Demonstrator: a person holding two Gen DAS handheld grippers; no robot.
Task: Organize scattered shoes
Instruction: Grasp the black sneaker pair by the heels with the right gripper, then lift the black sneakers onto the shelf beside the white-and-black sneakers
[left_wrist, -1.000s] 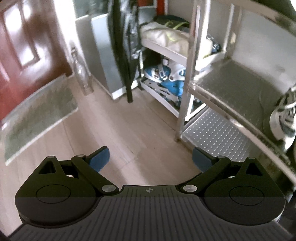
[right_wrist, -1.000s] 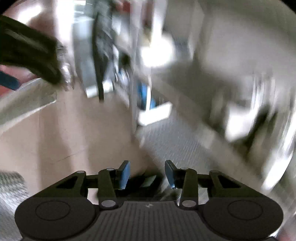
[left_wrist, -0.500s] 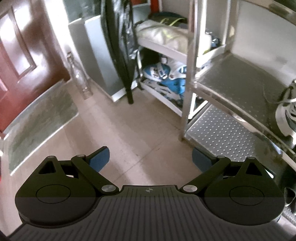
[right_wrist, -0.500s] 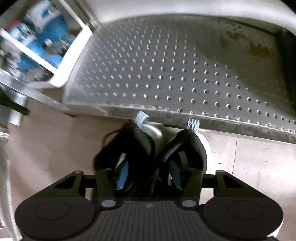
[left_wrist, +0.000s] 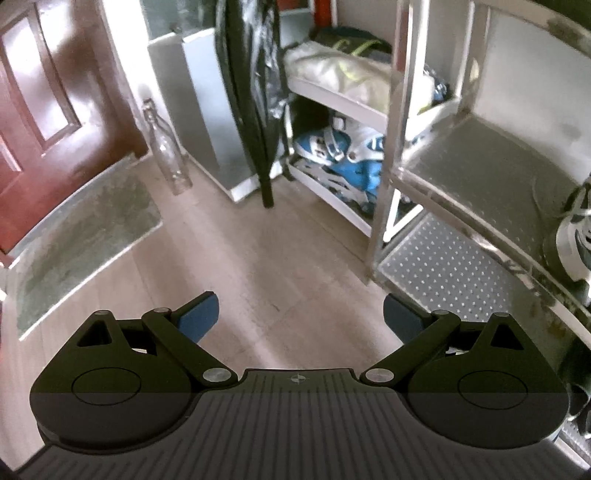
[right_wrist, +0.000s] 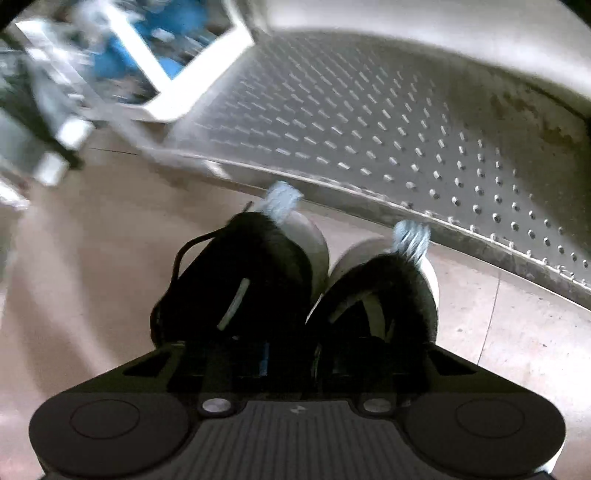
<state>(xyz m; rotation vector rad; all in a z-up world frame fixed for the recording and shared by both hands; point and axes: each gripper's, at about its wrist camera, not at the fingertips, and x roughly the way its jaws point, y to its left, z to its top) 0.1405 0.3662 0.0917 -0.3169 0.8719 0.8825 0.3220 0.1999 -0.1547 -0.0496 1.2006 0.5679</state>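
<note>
So the right gripper (right_wrist: 291, 354) is down over a pair of black shoes (right_wrist: 295, 280) sitting side by side on the pale floor (right_wrist: 92, 258), just near of the bottom shelf (right_wrist: 369, 122), which is a grey metal sheet dotted with small raised bumps and a bit of rusty staining at the far right. Both shoes look soft and dark with white rounded soles and light blue pull tabs at the heels. Its jaws are closing with the inner collars of both shoes between them, but the fingertips are buried in black, so whether the pads press yet is hard to make out. Everything at far left there is motion-smeared. The left gripper (left_wrist: 299, 317) hangs wide open with nothing in it, blue pads over wood-look flooring. Beyond it, a steel rack (left_wrist: 391, 110), blue-and-white skates (left_wrist: 343, 155), a clear glass bottle (left_wrist: 166, 155), a green doormat (left_wrist: 88, 236), and a white sneaker (left_wrist: 572, 240) cut off at the right edge.
</note>
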